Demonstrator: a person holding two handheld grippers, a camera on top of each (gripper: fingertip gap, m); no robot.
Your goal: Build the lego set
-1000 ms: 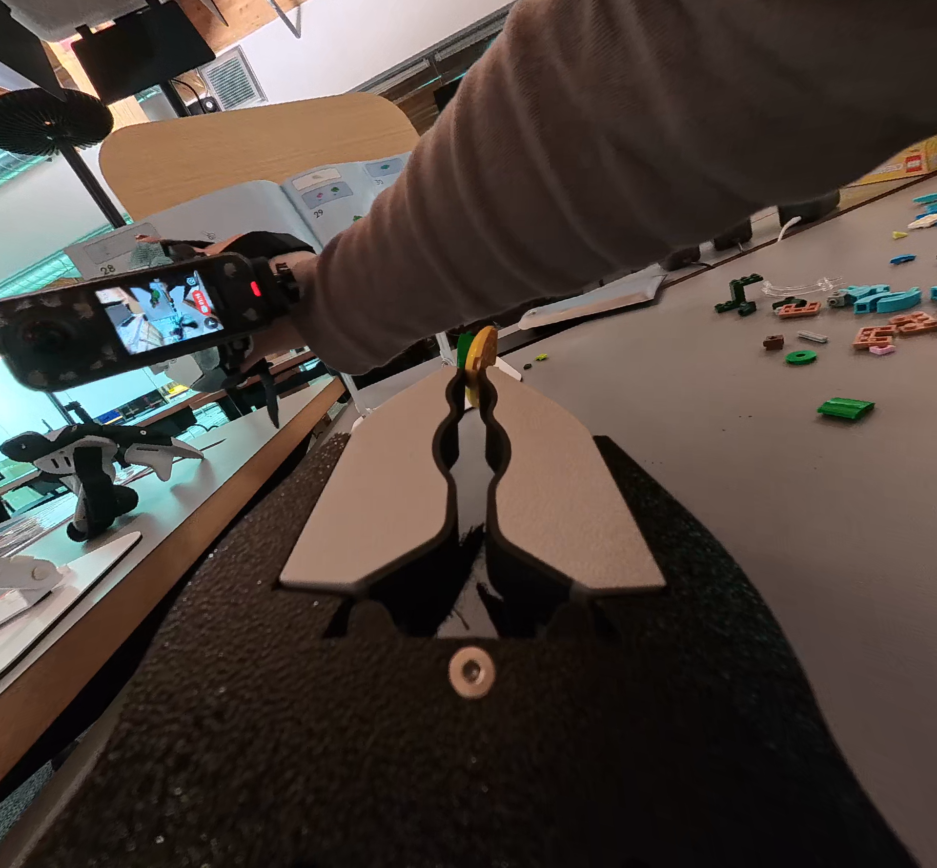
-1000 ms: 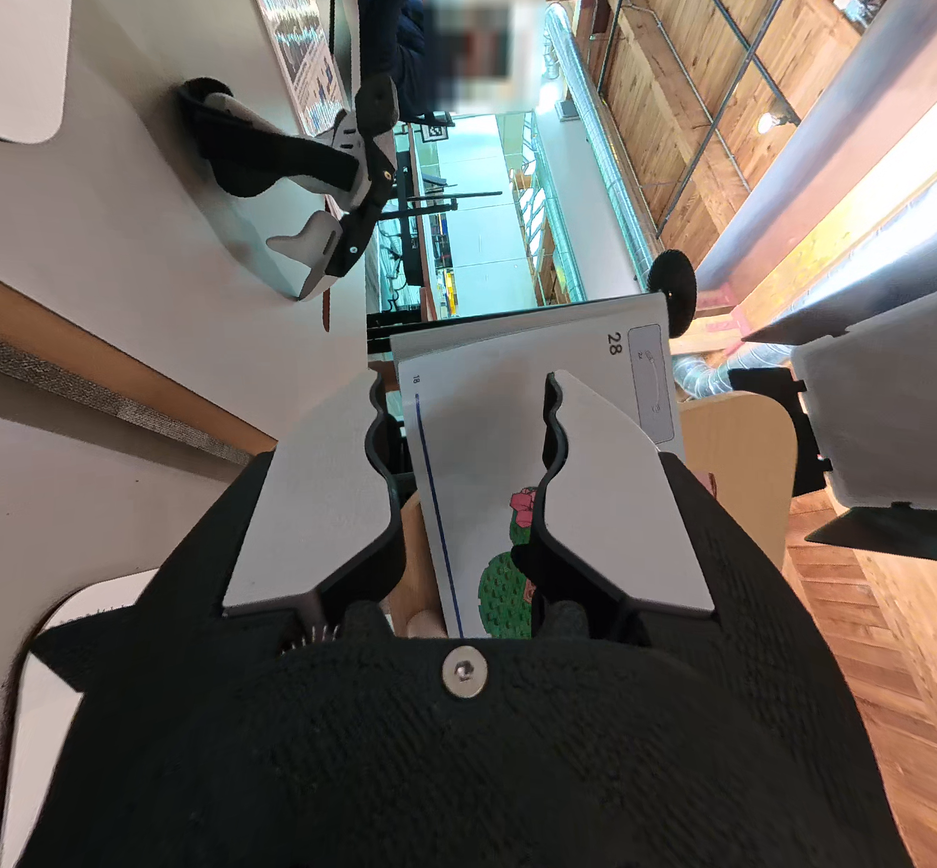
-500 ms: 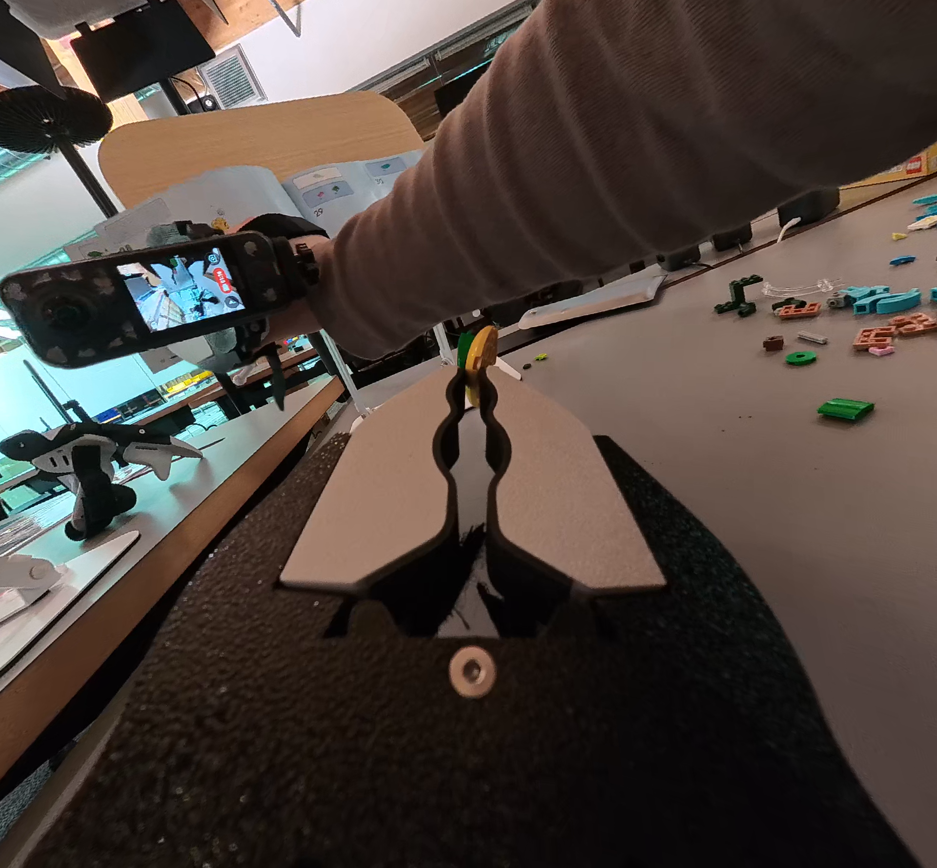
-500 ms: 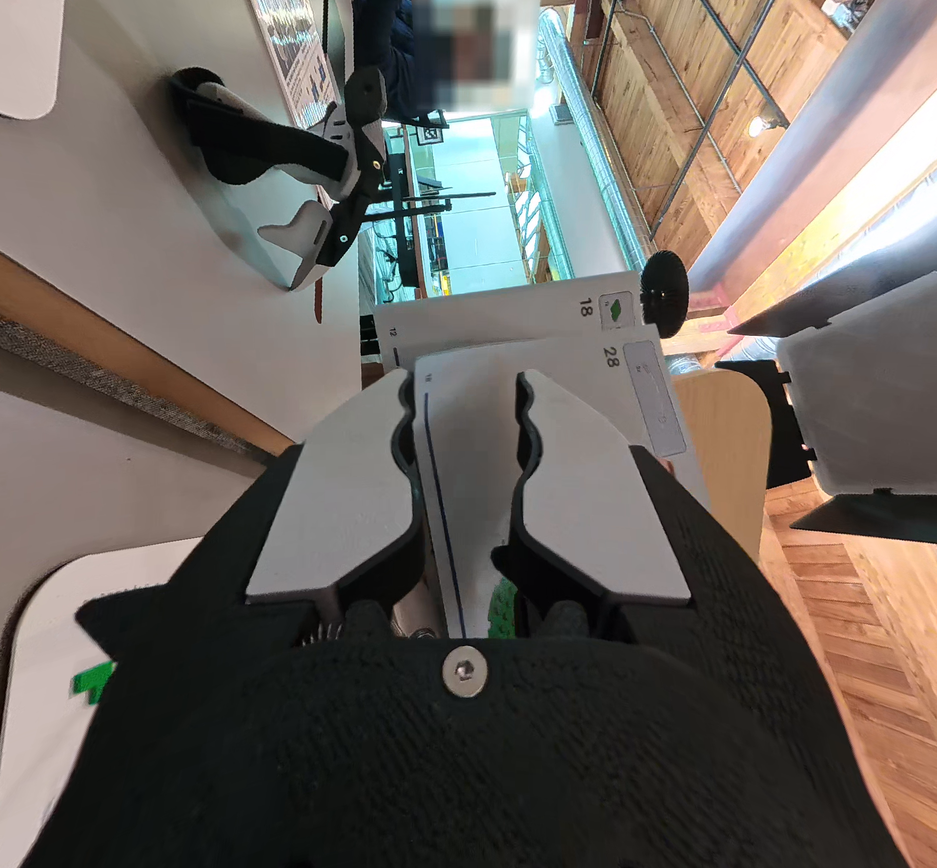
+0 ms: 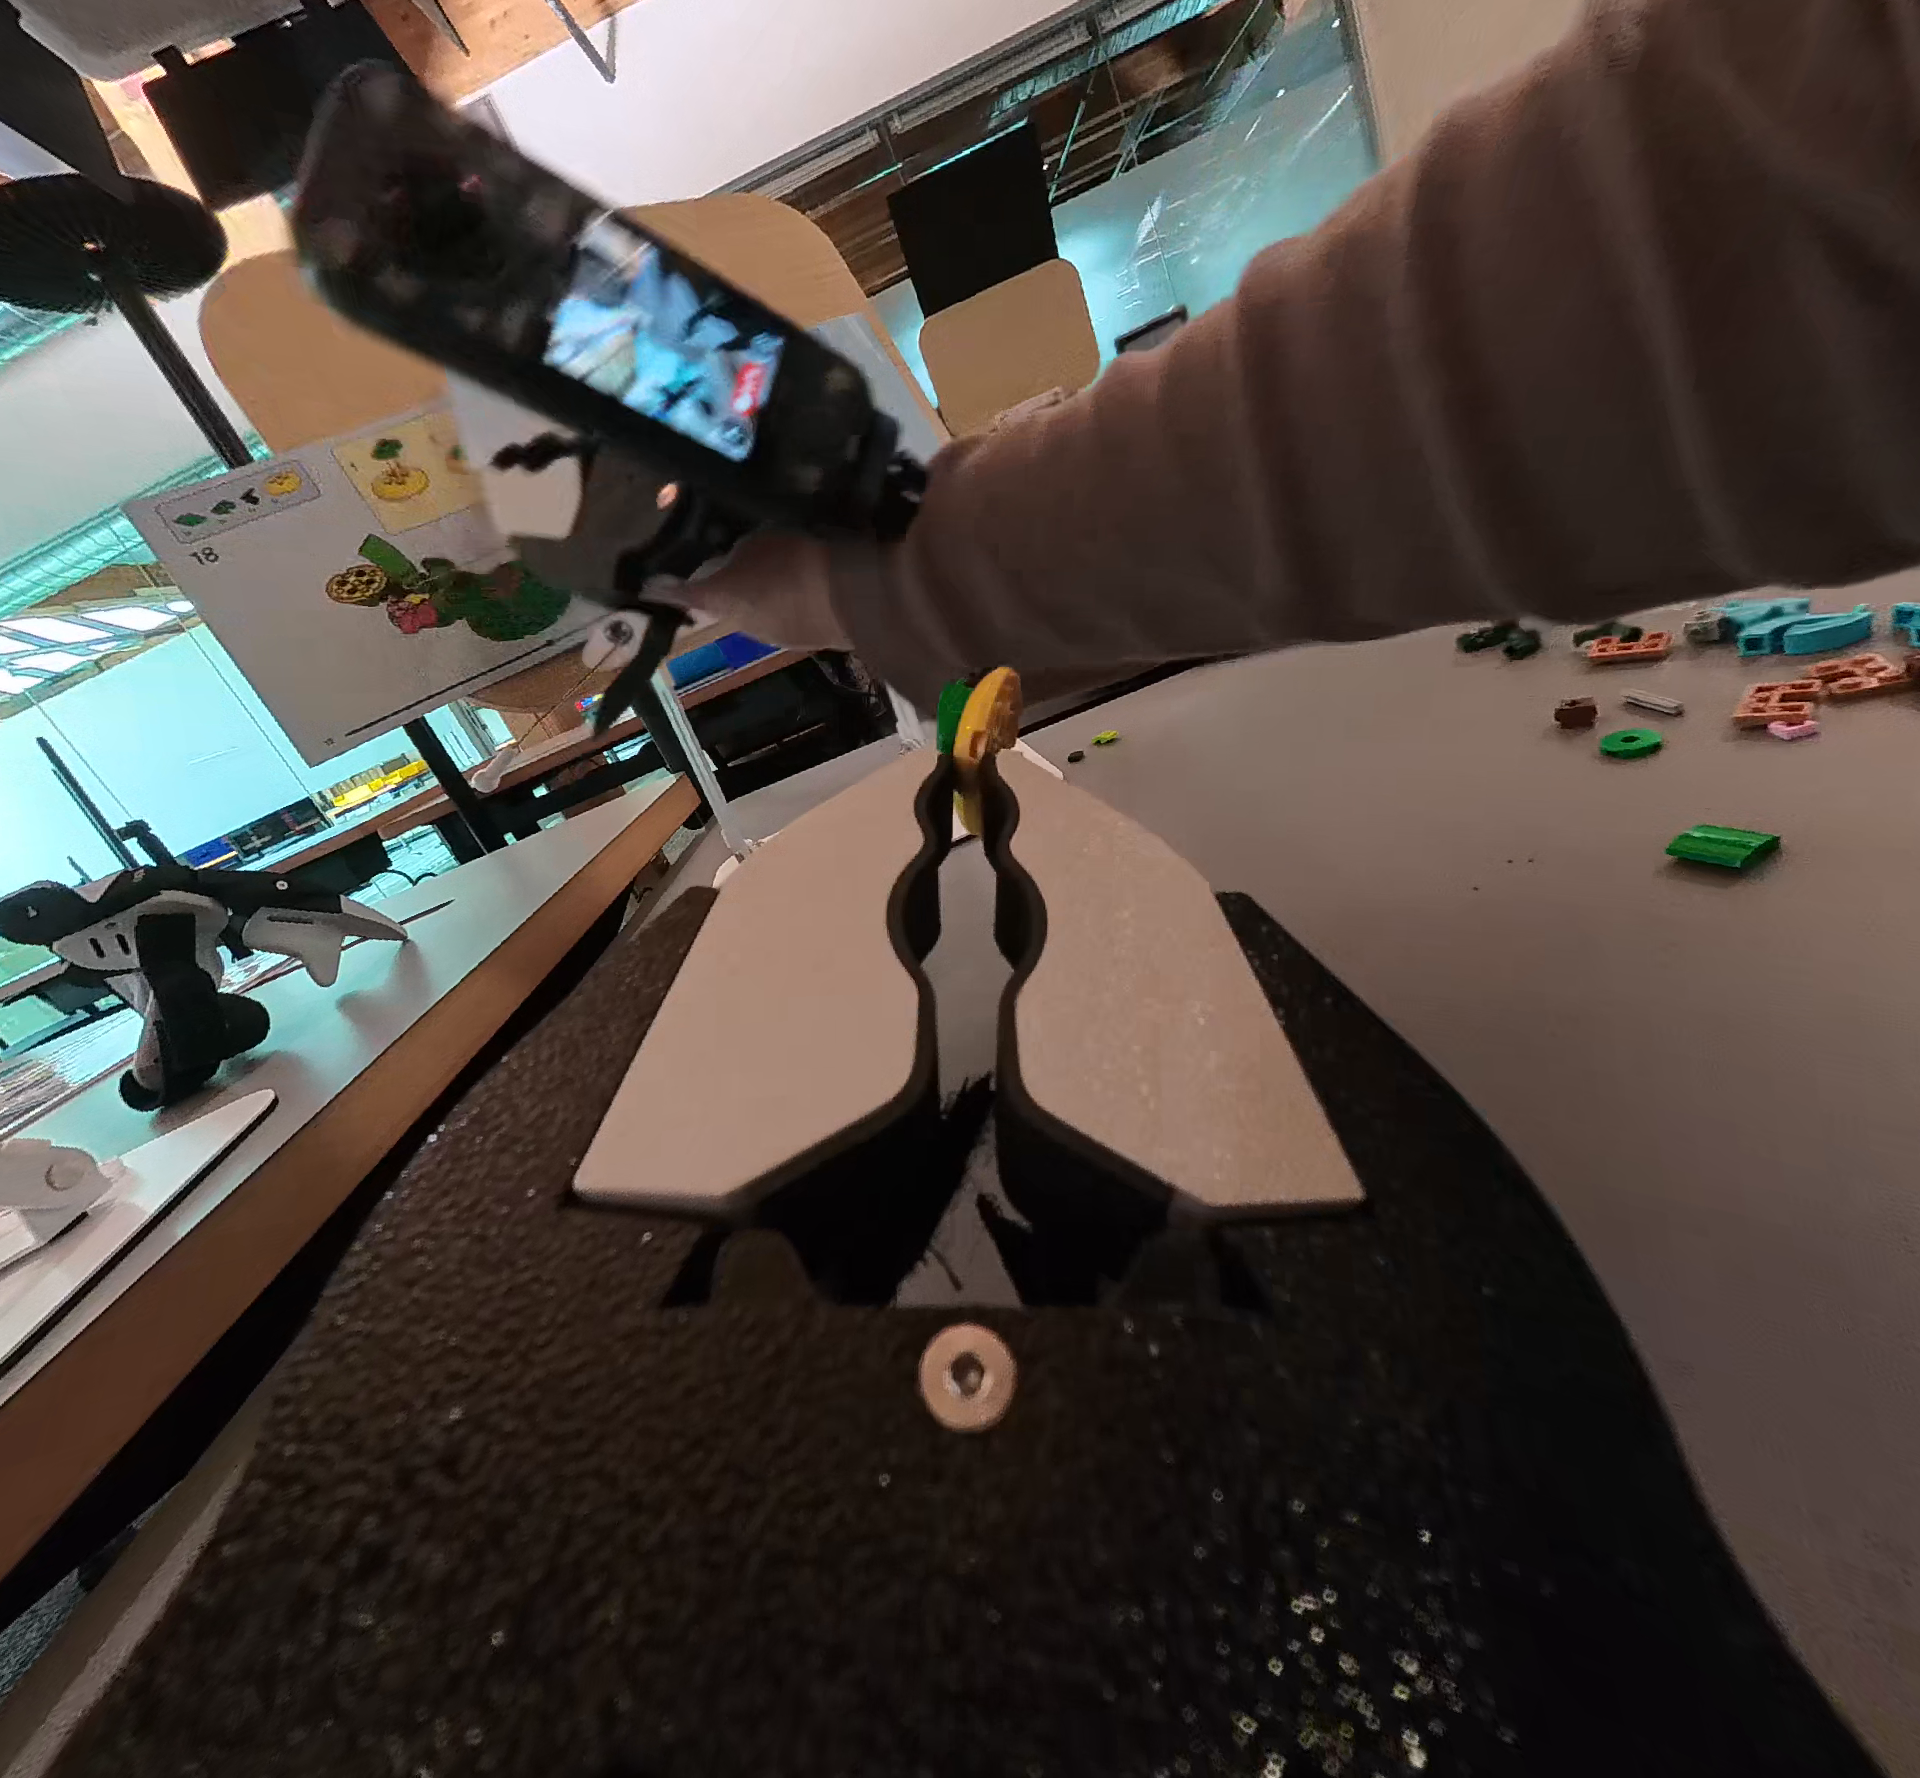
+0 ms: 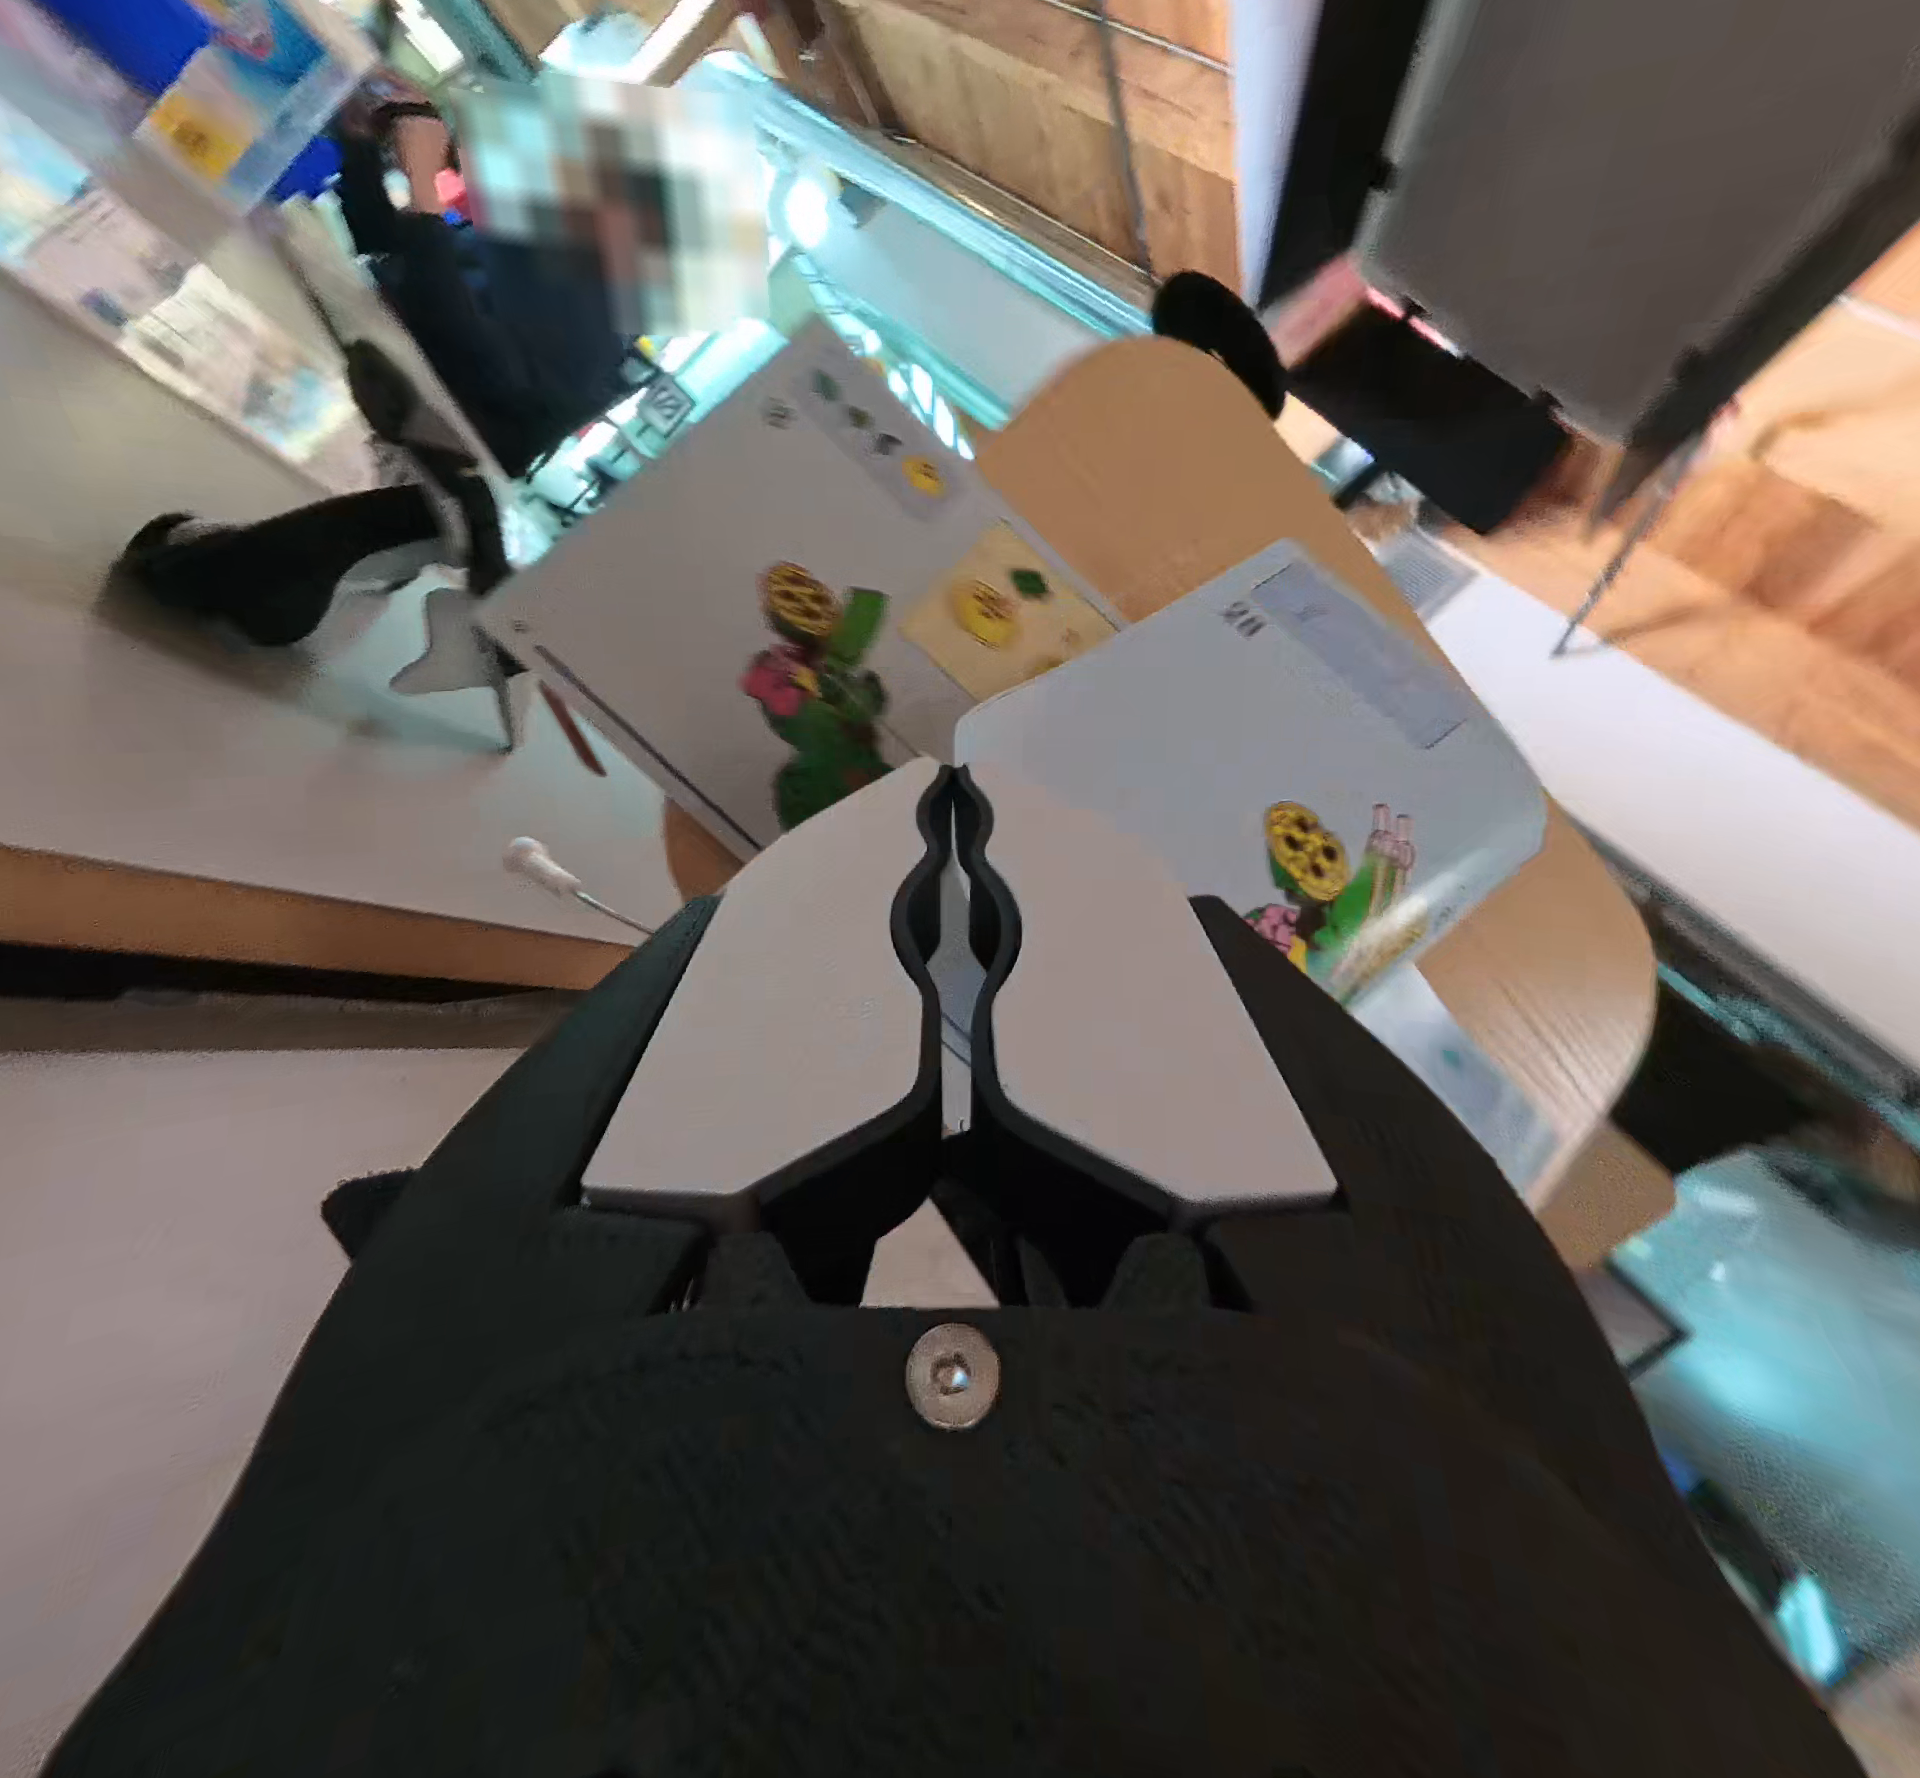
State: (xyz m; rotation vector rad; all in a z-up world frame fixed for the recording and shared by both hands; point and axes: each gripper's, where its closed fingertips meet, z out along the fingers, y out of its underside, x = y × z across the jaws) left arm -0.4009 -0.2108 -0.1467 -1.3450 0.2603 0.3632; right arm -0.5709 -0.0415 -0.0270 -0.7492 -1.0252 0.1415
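Lego pieces are seen in two places. A yellow round piece (image 5: 987, 726) with a green piece (image 5: 950, 712) behind it is pinched at the very tips of the left claw (image 5: 971, 788), whose fingers are drawn together on it, above the grey bench (image 5: 1507, 1053). Loose lego parts are scattered on the bench well to the right of that claw: a green flat brick (image 5: 1723, 846), a green ring (image 5: 1630, 743), salmon-coloured pieces (image 5: 1808, 694) and turquoise pieces (image 5: 1803, 627) farther off.

Ahead of the left claw and up to its left, the right claw (image 5: 623, 627) is held by a hand (image 5: 774, 601) in a grey-brown sleeve (image 5: 1403, 398), against the instruction booklet (image 5: 343, 575). In the right wrist view the right claw (image 6: 951, 778) is pressed together on the edge of a booklet page (image 6: 1247, 720), which curls to the right of its tips; a second printed page (image 6: 727, 616) stands ahead and to the left. A wooden chair back (image 6: 1143, 450) is seen beyond the pages. A spare black-and-white gripper (image 5: 166, 959) lies on a neighbouring bench, far left of the left claw.
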